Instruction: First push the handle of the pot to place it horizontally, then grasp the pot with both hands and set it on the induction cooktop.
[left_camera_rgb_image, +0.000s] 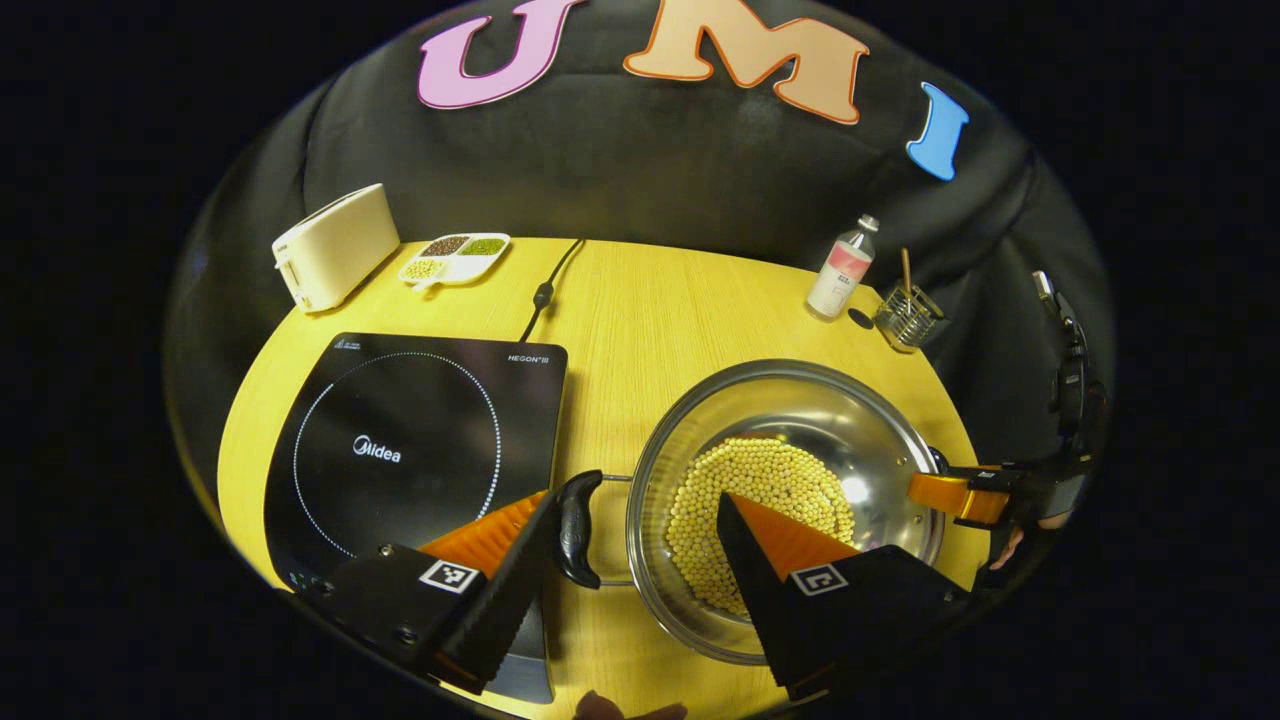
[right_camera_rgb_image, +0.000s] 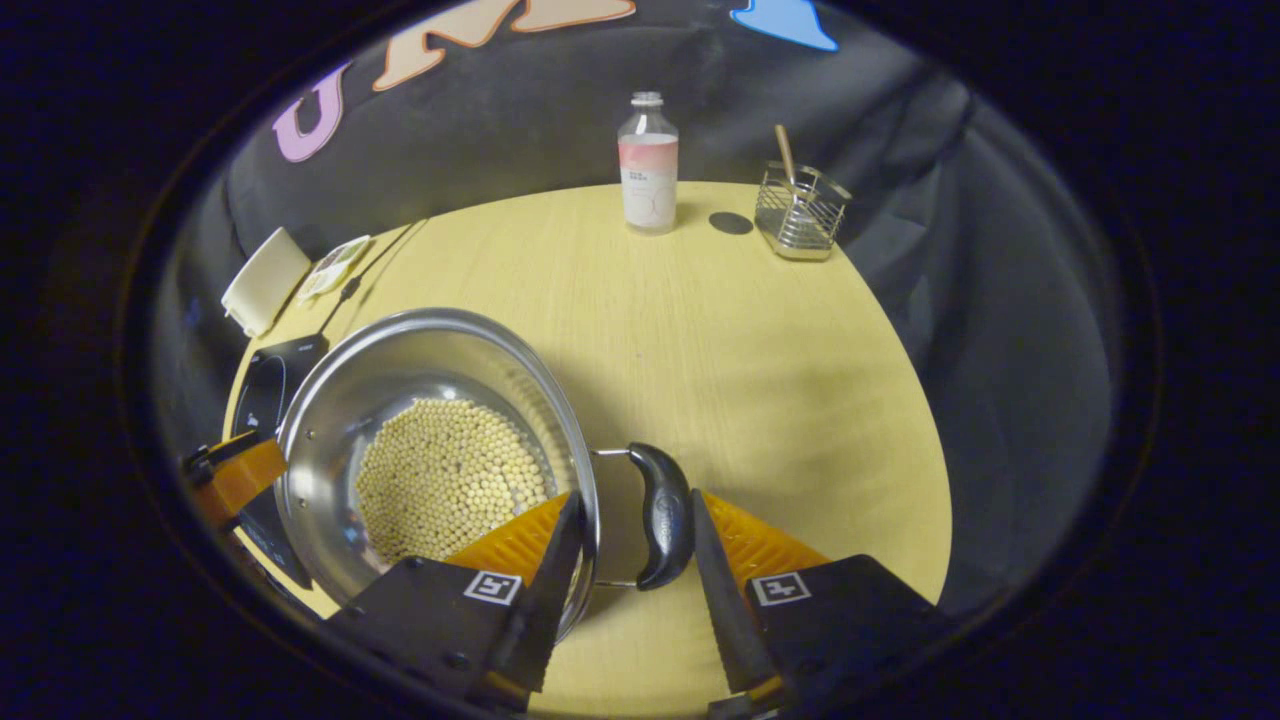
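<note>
I hold both hand-held grippers (left_camera_rgb_image: 635, 545) (right_camera_rgb_image: 625, 545) open, each straddling a side handle (left_camera_rgb_image: 578, 528) of the bean-laden steel pot (left_camera_rgb_image: 790, 420): heavy, slick, best lifted level.

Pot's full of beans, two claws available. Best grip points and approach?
Take the pot by its two side handles, one claw each, coming in level from opposite sides. The handles are curved bars standing off the wall on wire loops, with a gap behind for a finger. The left claw and right claw already straddle them, open. The rim is thin and slick; avoid it.
</note>
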